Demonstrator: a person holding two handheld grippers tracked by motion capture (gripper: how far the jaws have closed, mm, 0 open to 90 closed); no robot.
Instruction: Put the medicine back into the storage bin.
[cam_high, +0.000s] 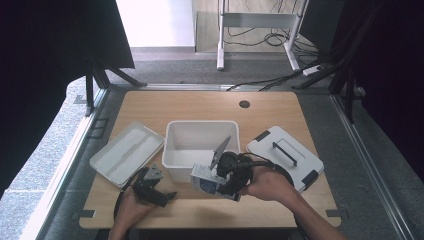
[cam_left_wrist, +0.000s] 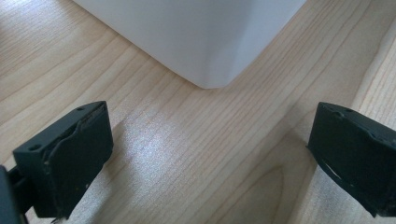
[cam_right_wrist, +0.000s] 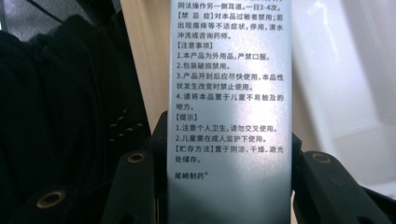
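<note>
**Box clamped, drop risk over the bin**

My right hand-held gripper (cam_high: 220, 179) is clamped on a small medicine box (cam_high: 206, 178), jaws pressing its 2 long sides; in the right gripper view the box (cam_right_wrist: 229, 107) stands between them with printed text facing the camera. It hangs just in front of the white bin (cam_high: 201, 131), at that bin's near wall, toward the near edge of the table (cam_high: 200, 102). A flap of the box looks open, tilted up over the bin rim.

My left hand-held gripper (cam_high: 150, 189) sits near the table's near-left part, jaws apart, nothing between them; the left gripper view has a bin corner (cam_left_wrist: 205, 42) ahead.

Risks, as I judge them:
- Grip is only on thin cardboard sides. Squeeze too hard and the box crushes; too light and it slips out and lands on the table, not in the bin.
- The open flap could catch the bin rim when I move across and twist the box in the jaws.
- Bin is light, unheld; a bump could shove it toward the lid (cam_high: 127, 151) or the closed case (cam_high: 285, 156).
</note>
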